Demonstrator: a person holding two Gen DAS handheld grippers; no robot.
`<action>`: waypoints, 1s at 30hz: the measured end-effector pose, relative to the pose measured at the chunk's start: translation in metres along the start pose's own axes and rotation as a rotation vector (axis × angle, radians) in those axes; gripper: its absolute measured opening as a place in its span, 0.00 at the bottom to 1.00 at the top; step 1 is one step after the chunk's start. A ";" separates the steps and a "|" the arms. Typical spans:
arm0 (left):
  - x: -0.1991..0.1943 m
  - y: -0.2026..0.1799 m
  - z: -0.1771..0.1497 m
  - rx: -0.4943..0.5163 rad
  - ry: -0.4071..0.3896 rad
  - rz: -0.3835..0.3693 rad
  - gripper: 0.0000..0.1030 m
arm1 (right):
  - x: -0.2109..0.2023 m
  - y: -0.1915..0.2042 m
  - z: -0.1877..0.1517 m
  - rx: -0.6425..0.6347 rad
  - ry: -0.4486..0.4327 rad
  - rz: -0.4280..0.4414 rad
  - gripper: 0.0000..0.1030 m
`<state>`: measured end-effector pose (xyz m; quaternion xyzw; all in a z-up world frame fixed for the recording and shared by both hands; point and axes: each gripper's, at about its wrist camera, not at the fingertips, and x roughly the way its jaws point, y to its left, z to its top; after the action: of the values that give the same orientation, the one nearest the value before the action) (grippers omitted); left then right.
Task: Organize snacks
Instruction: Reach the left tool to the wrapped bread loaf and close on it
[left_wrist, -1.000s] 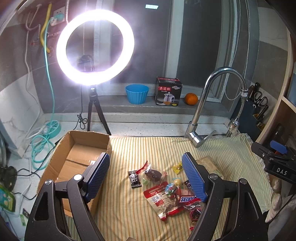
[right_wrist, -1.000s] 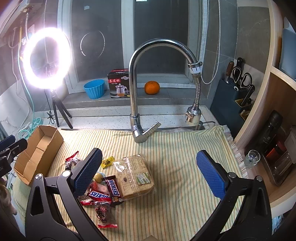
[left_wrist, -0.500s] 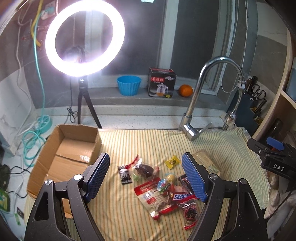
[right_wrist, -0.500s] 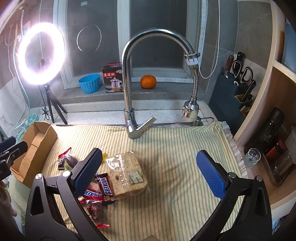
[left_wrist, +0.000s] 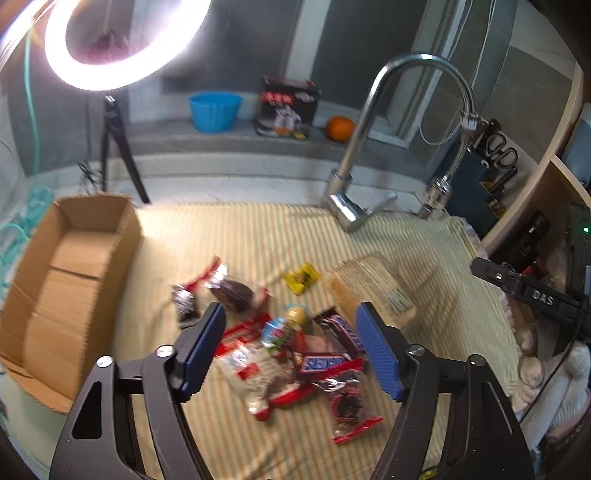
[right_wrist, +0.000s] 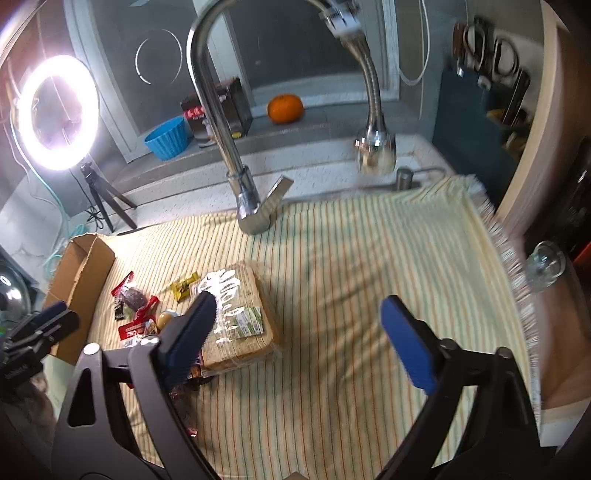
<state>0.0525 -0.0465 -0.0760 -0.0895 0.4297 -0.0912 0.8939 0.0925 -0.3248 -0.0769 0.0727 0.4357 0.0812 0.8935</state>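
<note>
A pile of snacks lies on the striped cloth: a Snickers bar, a red-and-white packet, a dark chocolate snack, a small yellow packet and a wrapped bread loaf. My left gripper is open and empty, hovering over the pile. My right gripper is open and empty above the cloth, its left finger over the bread loaf. An open cardboard box stands left of the pile, also in the right wrist view.
A chrome faucet rises behind the cloth. A ring light on a tripod stands back left. A blue bowl, a boxed teapot and an orange sit on the sill. Shelves and a glass are on the right.
Both grippers have moved forward and down toward the snacks. The left now frames the pile; the right has swung toward the bread loaf. Both stay open.
</note>
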 end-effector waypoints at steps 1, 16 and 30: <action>0.006 -0.001 0.000 -0.004 0.020 -0.021 0.54 | 0.005 -0.003 0.000 0.005 0.017 0.022 0.81; 0.085 -0.032 0.000 -0.069 0.218 -0.249 0.39 | 0.084 -0.001 0.000 0.046 0.272 0.289 0.50; 0.124 -0.042 -0.002 -0.080 0.314 -0.289 0.30 | 0.127 -0.005 0.004 0.093 0.399 0.395 0.38</action>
<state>0.1235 -0.1168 -0.1610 -0.1704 0.5495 -0.2142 0.7894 0.1729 -0.3030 -0.1733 0.1795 0.5837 0.2461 0.7526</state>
